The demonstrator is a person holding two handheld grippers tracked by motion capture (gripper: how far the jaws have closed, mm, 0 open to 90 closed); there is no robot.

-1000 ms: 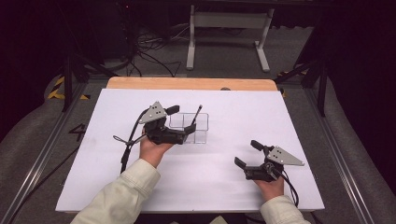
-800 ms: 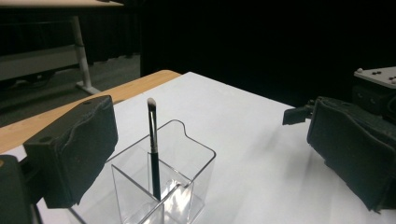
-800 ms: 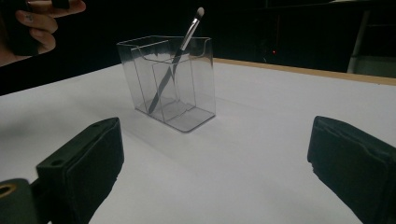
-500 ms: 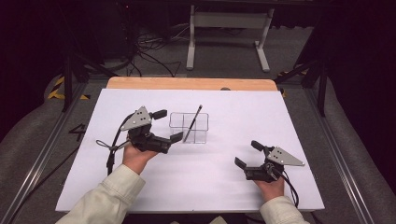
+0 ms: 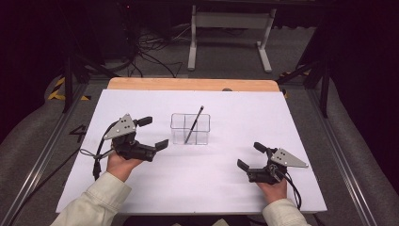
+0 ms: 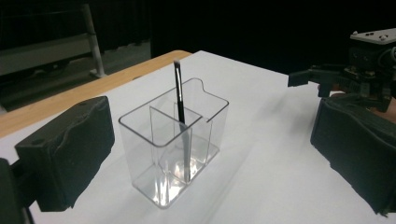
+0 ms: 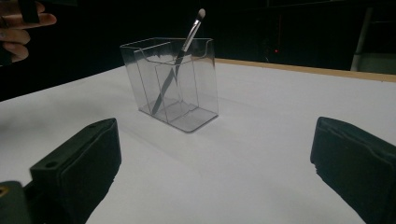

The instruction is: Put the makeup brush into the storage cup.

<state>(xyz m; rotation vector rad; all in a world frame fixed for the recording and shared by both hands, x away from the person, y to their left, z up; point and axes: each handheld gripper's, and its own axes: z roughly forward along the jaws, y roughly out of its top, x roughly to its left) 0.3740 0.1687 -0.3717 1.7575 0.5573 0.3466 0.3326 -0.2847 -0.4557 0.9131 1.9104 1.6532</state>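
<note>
A clear plastic organizer (image 5: 190,128) with several compartments stands in the middle of the white tabletop (image 5: 211,188). A thin black brush (image 5: 194,125) leans in it, tip up toward the far right. My left gripper (image 5: 153,133) hovers open just left of the organizer and holds nothing. Toward the front right, my right gripper (image 5: 251,156) rests open and empty. The left gripper view looks straight at the organizer (image 6: 154,154) and brush (image 6: 179,93) between its wide-set jaws. From the right gripper view, the organizer (image 7: 196,88) and brush (image 7: 187,42) stand farther off.
A wooden strip (image 5: 188,84) runs along the table's far edge. Beyond it on the floor are a white metal stand (image 5: 230,28) and loose cables (image 5: 146,56). Metal rails flank the table on both sides.
My left gripper has drawn back to the left and toward the person, away from the organizer, leaving the brush leaning inside. The right gripper has stayed put.
</note>
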